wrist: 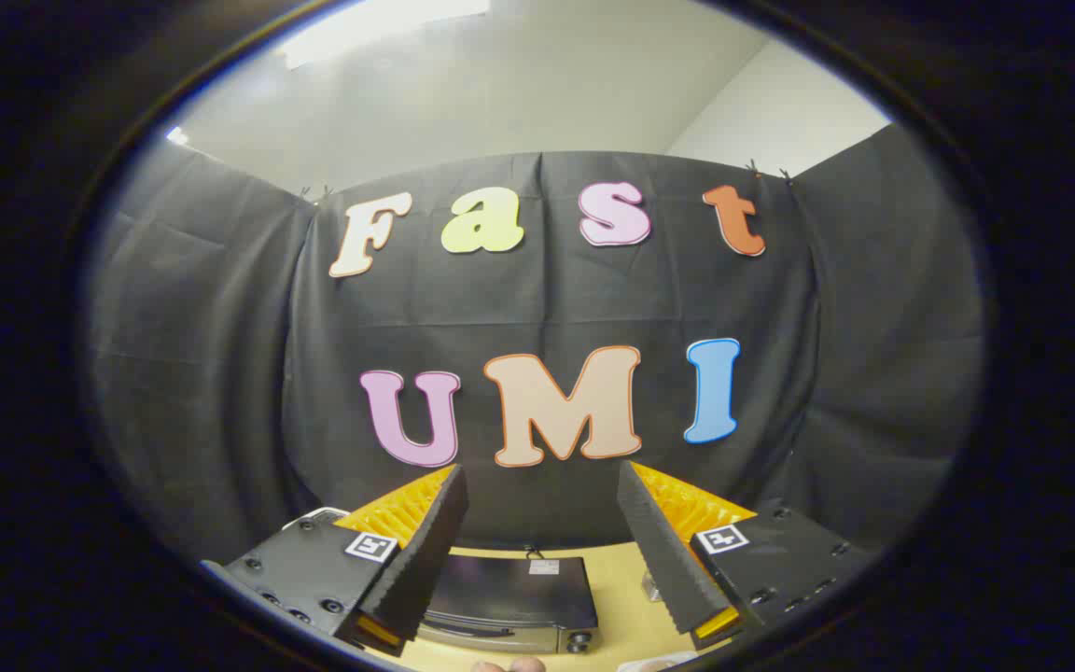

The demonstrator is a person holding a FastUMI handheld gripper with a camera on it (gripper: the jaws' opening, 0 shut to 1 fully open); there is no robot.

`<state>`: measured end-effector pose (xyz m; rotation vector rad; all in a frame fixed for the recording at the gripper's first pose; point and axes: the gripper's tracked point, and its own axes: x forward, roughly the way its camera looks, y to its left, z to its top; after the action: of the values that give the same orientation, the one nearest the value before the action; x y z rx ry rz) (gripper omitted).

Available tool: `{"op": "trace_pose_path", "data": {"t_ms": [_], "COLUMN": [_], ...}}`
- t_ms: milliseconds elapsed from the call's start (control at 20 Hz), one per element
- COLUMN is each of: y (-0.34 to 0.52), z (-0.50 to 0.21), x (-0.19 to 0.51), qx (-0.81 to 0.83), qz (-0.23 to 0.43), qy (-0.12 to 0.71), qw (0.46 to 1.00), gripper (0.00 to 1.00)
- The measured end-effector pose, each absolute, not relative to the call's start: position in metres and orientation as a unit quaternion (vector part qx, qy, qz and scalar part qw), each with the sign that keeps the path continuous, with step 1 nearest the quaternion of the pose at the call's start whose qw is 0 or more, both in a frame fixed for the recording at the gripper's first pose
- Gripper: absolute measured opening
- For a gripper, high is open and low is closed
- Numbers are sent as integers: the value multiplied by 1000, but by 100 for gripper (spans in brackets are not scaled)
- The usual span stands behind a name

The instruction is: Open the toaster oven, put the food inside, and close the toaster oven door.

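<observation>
Now the gripper hangs high, jaws spread and empty, above the toaster oven near the desk's back edge; best drop low and square onto its door handle.

Little here can be read. Each finger of the claw carries a small square tag printed with a blocky coded pattern, one on the left finger and one on the right finger; neither holds letters or numbers. The fingers stand wide apart with nothing between them. The toaster oven has a small pale label on its top, probably printed, but too small to make out.
</observation>
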<state>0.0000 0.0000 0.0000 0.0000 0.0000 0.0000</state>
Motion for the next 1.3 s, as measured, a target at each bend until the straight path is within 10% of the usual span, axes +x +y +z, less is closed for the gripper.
{"op": "trace_pose_path", "data": {"t_ms": [1300], "y": [80], "z": [-160], "x": [51], "qx": [-4], "qz": [9], "qy": [121], "qw": [993], "gripper": [100]}}
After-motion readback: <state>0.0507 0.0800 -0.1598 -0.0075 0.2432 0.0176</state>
